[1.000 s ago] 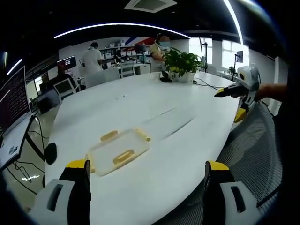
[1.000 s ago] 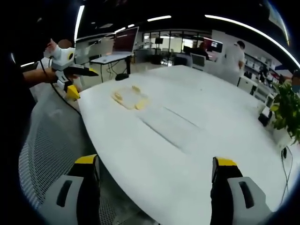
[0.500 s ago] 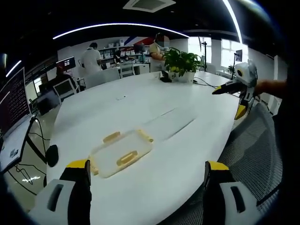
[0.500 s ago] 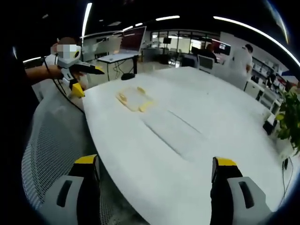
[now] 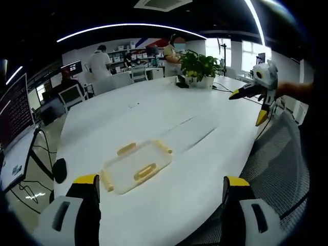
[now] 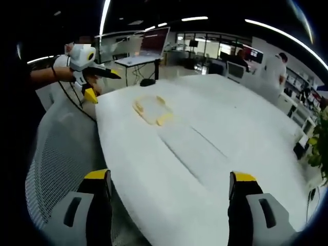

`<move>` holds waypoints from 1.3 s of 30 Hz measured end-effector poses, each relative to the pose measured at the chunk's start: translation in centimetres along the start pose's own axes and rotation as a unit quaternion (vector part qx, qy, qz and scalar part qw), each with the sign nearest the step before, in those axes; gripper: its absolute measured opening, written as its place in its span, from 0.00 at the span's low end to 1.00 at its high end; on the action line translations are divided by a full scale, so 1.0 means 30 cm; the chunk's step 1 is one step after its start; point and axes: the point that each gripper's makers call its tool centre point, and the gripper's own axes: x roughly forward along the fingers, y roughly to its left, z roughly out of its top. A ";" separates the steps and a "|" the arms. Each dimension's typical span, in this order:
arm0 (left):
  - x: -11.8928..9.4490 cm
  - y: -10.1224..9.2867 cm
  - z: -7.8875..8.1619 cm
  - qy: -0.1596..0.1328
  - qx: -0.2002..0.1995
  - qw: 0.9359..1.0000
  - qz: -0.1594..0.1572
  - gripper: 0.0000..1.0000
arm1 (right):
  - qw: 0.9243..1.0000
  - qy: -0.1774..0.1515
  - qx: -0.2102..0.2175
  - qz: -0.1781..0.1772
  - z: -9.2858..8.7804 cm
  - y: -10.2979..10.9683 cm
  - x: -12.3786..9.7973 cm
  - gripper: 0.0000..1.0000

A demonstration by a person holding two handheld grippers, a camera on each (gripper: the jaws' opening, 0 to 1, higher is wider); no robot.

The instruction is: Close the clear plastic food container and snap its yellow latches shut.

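The container (image 5: 136, 167) with yellow latches (image 5: 145, 171) lies on the white table (image 5: 169, 118), lower centre of the left gripper view. Both the left gripper (image 5: 161, 187) and right gripper (image 6: 169, 182) are spread wide, grasping nothing.

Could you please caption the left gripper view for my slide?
Open left gripper faces the clear container on the white table.

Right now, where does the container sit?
In the left gripper view the container lies flat on the white table, near its front edge, just ahead of the left jaw.
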 end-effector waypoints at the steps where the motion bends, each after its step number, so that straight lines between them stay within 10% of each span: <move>1: 0.001 0.007 0.000 0.001 0.001 1.000 0.000 0.97 | 1.000 -0.001 -0.002 0.003 0.007 -0.002 0.004 0.93; 39: 0.065 0.142 -0.029 0.045 0.033 0.998 -0.020 0.92 | 0.997 0.005 -0.051 0.060 0.162 -0.056 0.128 0.88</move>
